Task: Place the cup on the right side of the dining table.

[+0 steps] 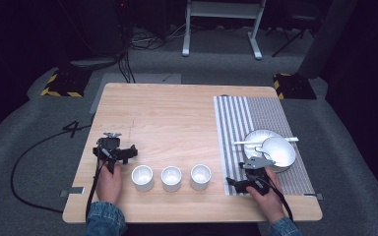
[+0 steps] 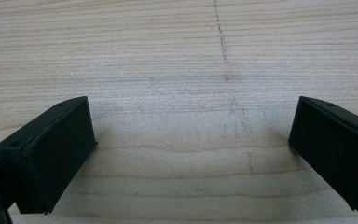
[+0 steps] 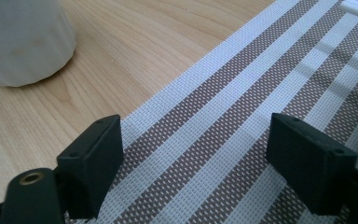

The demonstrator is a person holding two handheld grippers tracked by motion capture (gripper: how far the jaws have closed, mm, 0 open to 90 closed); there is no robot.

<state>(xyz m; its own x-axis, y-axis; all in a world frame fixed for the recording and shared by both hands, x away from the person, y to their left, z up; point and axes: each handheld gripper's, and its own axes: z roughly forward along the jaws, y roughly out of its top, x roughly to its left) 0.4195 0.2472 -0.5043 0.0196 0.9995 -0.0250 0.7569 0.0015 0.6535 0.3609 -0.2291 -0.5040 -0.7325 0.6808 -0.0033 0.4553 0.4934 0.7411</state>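
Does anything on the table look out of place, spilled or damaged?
Nothing spilled or broken. The three white cups stand upright in a row. On the striped mat, the bowl overlaps the plate. The wood carries faint pencil-like marks.

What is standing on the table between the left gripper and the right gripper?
In the high view, three white cups stand in a row on the bare wood between the left gripper and the right gripper.

Wooden table [image 1: 177, 113]: striped mat [image 1: 261, 123], three cups [image 1: 171, 178].
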